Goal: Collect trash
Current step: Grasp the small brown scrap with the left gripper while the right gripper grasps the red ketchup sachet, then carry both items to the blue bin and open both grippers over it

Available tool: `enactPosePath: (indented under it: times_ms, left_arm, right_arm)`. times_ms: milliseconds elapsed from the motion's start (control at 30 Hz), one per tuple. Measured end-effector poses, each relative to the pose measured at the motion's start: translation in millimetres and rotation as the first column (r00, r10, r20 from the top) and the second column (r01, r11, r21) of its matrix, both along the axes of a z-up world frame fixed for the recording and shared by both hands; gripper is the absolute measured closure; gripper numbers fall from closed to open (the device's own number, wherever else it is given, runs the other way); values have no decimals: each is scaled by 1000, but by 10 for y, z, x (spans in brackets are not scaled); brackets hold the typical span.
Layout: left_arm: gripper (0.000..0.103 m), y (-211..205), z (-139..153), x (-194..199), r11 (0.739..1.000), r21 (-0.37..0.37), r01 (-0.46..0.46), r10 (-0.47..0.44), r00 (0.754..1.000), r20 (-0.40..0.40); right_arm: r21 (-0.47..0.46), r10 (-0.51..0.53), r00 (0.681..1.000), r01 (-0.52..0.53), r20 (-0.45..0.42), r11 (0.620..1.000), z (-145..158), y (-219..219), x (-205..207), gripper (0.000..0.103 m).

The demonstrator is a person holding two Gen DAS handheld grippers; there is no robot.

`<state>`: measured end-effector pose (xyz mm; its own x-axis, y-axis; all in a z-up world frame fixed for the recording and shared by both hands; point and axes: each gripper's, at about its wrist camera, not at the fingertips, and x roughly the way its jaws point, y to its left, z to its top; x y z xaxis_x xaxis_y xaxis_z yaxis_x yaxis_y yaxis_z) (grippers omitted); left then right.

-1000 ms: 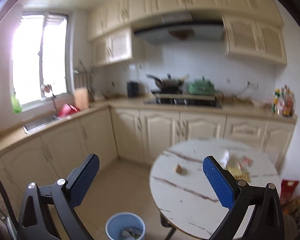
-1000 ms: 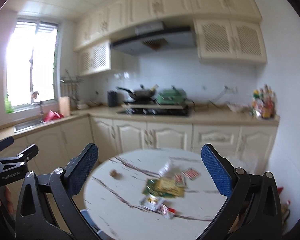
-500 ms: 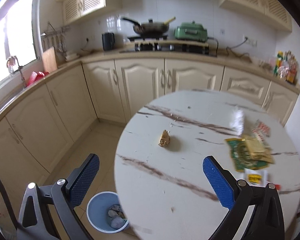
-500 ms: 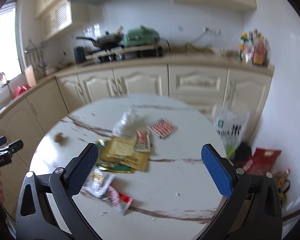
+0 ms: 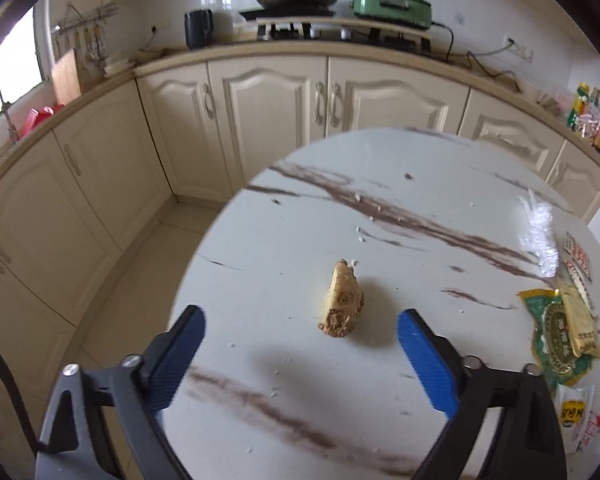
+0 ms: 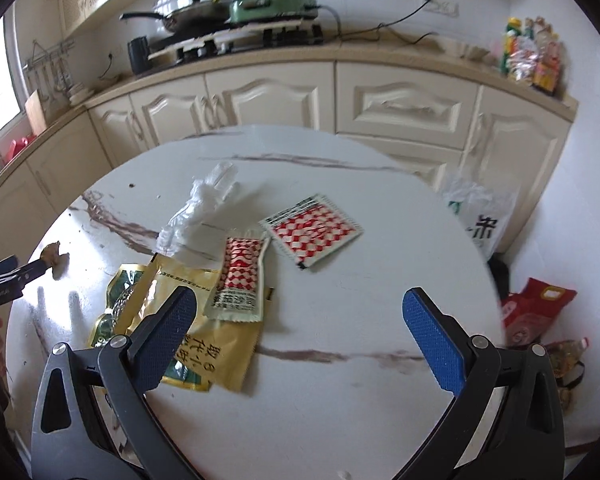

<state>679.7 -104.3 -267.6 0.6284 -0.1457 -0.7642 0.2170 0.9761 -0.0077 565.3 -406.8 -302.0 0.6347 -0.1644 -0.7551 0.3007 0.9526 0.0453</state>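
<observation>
Hovering wide open and empty, the left tongs framed the brown scrap on the table; lowering squarely seemed wise. The right tongs, equally spread, held nothing above the wrappers.

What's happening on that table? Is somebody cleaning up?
Yes. A person holds a gripper in each hand over a round marble table with rubbish on it. The left gripper is open and aimed at a brown food scrap, not touching it yet. The right gripper is open too, above a pile of wrappers: a yellow packet, a red checked sachet and some crumpled clear plastic. Nothing has been picked up.
</observation>
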Motion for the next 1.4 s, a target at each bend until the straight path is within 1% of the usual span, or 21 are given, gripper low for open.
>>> enactPosePath:
  times_ms: [67,100,133,200,267,300,333,367,400,433,467,533,600,667,700,767,800,933,1033,1233,1400]
  left_arm:
    - [24,10,-69,127,1000,-13,8,-8,999,-34]
    - [25,17,-93,166,1000,-14,8,-9,999,-38]
    - [26,19,-95,197,1000,1,6,-6,1000,-26]
    - [35,27,-88,250,1000,-9,18,-18,1000,-19]
    - [52,-11,-101,254,999,-6,37,-37,999,-10]
    - [55,-29,-102,253,999,-6,51,-51,999,-8]
    - [65,-48,-106,249,998,-6,65,-65,998,-6]
    - [78,-68,-110,253,996,-11,83,-83,997,-6]
    - [85,-95,-118,245,994,-22,108,-108,994,-8]
    - [87,-89,-117,200,993,-17,114,-115,993,-7]
    - [87,-108,-124,180,993,0,122,-122,993,-1]
    - [87,-107,-128,125,990,-18,138,-138,990,-9]
    - [87,-111,-122,71,989,-24,144,-144,990,-10]
    - [87,-119,-83,-26,987,-45,152,-153,988,-3]
    - [87,-120,-58,-67,986,-53,159,-159,987,-1]
    - [87,-116,22,-180,982,-66,176,-176,984,15]
    - [87,-118,68,-247,980,-72,186,-185,982,23]
    - [87,-133,269,-506,973,-96,212,-208,977,51]
    - [87,-88,422,-731,965,-121,234,-226,971,76]
    - [87,119,696,-1202,951,-174,255,-235,963,128]
    - [87,431,881,-1653,949,-196,247,-216,962,168]
  right_arm:
    - [12,26,999,-25,-21,1000,-85,20,120,0]
    - [19,29,999,-29,-33,999,-111,32,162,0]
    - [28,35,998,-34,-42,999,-149,33,221,0]
    - [42,45,998,-43,-53,998,-204,38,289,0]
    - [55,55,996,-51,-65,997,-259,38,362,0]
    - [56,51,996,-48,-69,997,-280,34,390,2]
    - [56,49,996,-45,-77,997,-305,39,419,5]
    - [58,50,996,-46,-80,997,-314,45,432,11]
    - [61,54,995,-50,-79,997,-322,51,447,19]
    - [55,59,994,-55,-87,997,-337,63,471,20]
    - [35,59,994,-56,-93,998,-340,83,481,25]
    - [20,68,993,-66,-98,998,-345,113,497,36]
    - [-20,69,992,-72,-110,997,-345,135,488,58]
    - [-43,73,991,-79,-114,996,-330,141,476,70]
    - [-44,79,990,-85,-115,995,-325,133,477,75]
    - [-45,94,989,-99,-116,994,-316,116,468,79]
    - [-40,98,989,-103,-112,994,-309,112,453,86]
    - [-40,111,989,-116,-101,992,-257,127,367,92]
    - [-24,106,992,-108,-66,994,-178,112,248,93]
    - [-34,124,992,-123,35,992,308,263,-124,94]
    - [-37,186,975,-183,120,982,733,661,-390,94]
